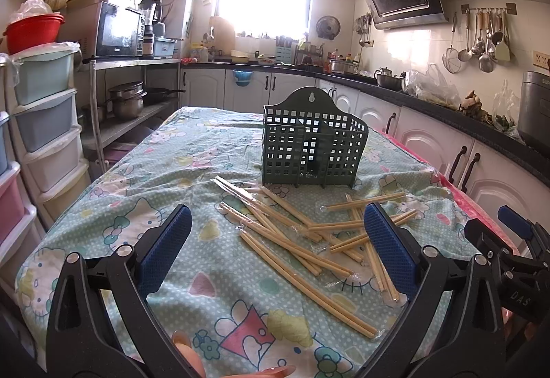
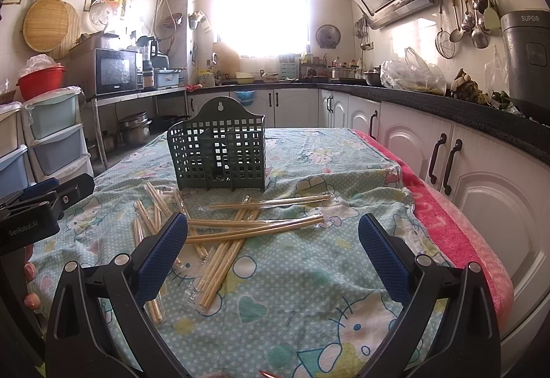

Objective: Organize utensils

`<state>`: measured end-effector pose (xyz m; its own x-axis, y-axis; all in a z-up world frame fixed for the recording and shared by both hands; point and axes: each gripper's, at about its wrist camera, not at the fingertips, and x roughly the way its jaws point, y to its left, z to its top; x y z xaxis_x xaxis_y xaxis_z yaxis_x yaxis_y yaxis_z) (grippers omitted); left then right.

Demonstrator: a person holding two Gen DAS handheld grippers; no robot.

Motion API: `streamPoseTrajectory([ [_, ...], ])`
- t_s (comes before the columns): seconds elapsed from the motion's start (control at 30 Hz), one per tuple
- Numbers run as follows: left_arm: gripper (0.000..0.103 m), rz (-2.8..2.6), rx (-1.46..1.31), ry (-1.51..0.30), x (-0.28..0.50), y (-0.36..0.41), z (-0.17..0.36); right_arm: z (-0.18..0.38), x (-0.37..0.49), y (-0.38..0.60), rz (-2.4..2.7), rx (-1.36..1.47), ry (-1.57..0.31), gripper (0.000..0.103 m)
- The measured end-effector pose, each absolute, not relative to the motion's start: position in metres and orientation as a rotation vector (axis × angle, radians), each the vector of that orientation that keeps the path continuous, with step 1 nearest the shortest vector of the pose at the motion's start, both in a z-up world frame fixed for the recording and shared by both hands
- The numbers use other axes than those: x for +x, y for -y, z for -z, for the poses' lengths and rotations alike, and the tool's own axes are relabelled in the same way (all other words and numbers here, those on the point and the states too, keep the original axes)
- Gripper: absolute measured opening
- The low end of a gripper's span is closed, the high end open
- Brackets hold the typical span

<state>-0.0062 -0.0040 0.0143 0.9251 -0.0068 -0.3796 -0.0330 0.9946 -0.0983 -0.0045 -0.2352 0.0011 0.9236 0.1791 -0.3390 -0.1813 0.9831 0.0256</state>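
Note:
A dark green lattice utensil holder [image 1: 312, 146] stands upright on the table; it also shows in the right wrist view [image 2: 220, 154]. Several pairs of bamboo chopsticks in clear wrappers [image 1: 299, 233] lie scattered in front of it, also seen in the right wrist view [image 2: 240, 226]. My left gripper [image 1: 278, 250] is open and empty, hovering above the near end of the pile. My right gripper [image 2: 273, 254] is open and empty, just right of the pile. It also shows in the left wrist view [image 1: 512, 240] at the right edge.
The table wears a teal cartoon-print cloth [image 2: 309, 292] over a pink towel [image 2: 457, 240] at its right edge. White cabinets under a black counter [image 2: 447, 103] run along the right. Plastic drawers [image 1: 44, 123] and a metal shelf with a microwave [image 1: 113, 30] stand at left.

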Motion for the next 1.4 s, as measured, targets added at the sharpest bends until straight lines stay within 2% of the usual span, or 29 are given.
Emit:
streamPoseTrajectory([
  [0.53,0.093,-0.044,-0.138,-0.395,-0.003,-0.009,-0.017,0.000,0.004,0.229,-0.229,-0.015,-0.371,0.097],
  [1.03,0.093,-0.082,-0.173,-0.483,0.024,-0.033,0.003,0.008,0.035,0.204,-0.313,-0.076,-0.478,0.097],
  [1.4,0.093,-0.060,-0.212,-0.525,0.051,-0.050,-0.001,0.002,0.069,0.192,-0.365,-0.063,-0.540,0.097],
])
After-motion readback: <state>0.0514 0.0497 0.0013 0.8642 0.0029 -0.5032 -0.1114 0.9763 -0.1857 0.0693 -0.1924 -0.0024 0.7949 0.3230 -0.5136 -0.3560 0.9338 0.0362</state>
